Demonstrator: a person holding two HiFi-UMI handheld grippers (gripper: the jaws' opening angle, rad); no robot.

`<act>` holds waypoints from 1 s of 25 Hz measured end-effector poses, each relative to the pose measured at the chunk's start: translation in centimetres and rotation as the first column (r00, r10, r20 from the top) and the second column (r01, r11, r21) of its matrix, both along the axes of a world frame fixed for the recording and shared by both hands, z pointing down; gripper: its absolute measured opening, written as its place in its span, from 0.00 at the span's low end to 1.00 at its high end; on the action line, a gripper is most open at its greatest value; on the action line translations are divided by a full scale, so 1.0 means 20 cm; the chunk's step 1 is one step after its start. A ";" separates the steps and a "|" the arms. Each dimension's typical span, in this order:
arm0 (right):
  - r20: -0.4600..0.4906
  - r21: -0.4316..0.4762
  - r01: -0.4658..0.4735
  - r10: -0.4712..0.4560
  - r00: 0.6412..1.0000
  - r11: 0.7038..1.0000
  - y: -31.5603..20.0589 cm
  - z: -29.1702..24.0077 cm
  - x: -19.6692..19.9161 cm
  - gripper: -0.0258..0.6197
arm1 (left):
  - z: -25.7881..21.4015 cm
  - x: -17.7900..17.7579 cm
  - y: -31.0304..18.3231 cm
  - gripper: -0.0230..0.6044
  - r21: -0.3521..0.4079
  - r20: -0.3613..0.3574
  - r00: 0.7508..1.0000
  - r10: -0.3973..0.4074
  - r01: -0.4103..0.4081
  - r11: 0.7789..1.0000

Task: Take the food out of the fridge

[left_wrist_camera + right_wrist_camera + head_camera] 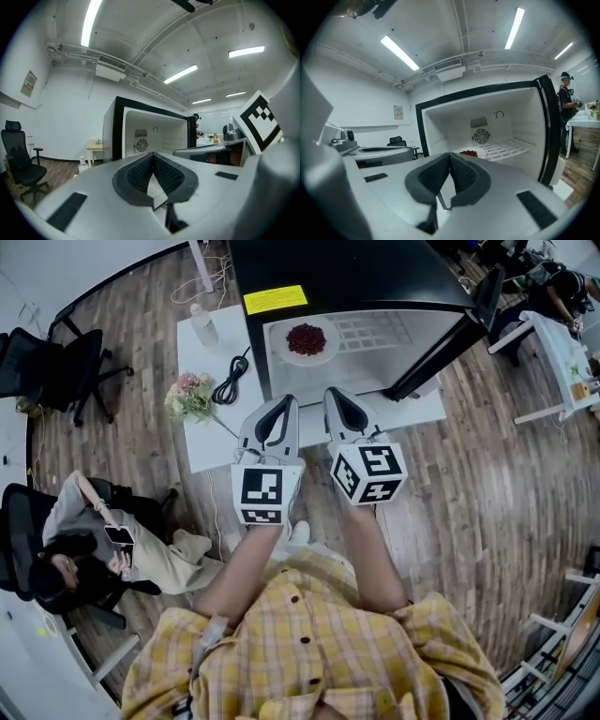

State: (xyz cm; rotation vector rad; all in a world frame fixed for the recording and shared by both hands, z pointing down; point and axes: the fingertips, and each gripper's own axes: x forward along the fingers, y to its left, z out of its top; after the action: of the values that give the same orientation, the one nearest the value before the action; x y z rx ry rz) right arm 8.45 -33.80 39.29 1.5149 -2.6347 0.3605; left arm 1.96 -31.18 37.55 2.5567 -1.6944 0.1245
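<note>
The black fridge stands with its door swung wide to the right. On its white wire shelf sits a white plate of red food. My left gripper and right gripper are side by side just in front of the fridge mouth, both shut and empty. In the right gripper view the shut jaws point into the white interior, with the red food just beyond them. The left gripper faces the fridge from its left, pads together.
A low white table under the fridge front carries a clear bottle, a black cable and a flower bunch. A person sits at the left beside black office chairs. Another person stands right of the door.
</note>
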 end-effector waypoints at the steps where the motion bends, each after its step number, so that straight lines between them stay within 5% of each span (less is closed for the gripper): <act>1: 0.012 -0.007 0.001 -0.001 1.000 1.000 -0.02 0.01 -0.01 0.05 | 0.00 0.00 -0.01 0.05 -0.001 0.000 1.000 0.002 -0.002 1.000; 7: 0.197 -0.109 -0.004 0.025 0.980 0.994 -0.10 0.10 0.01 0.05 | 0.03 -0.01 -0.04 0.05 -0.014 -0.009 1.000 0.018 -0.018 1.000; 15: 0.438 -0.175 0.034 0.047 0.898 0.984 -0.21 0.15 0.02 0.05 | 0.02 -0.02 -0.07 0.05 -0.016 0.001 0.999 0.035 -0.035 0.999; 20: 0.617 -0.260 0.050 0.126 0.777 0.964 -0.29 0.23 0.04 0.07 | 0.02 -0.04 -0.10 0.05 -0.008 0.008 0.999 0.036 -0.036 0.999; 23: 0.760 -0.339 0.110 0.203 0.618 0.934 -0.34 0.30 0.04 0.16 | 0.01 -0.05 -0.12 0.05 -0.007 0.009 0.999 0.035 -0.035 0.999; 25: 0.782 -0.386 0.122 0.255 0.569 0.914 -0.36 0.36 0.05 0.17 | 0.01 -0.05 -0.14 0.05 -0.006 0.008 0.999 0.034 -0.034 0.999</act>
State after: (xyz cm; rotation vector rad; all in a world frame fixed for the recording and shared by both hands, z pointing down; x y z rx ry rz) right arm 9.43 -41.01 46.48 1.5163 -2.7404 1.9369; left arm 1.02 -33.98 37.77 2.5852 -1.6512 0.1423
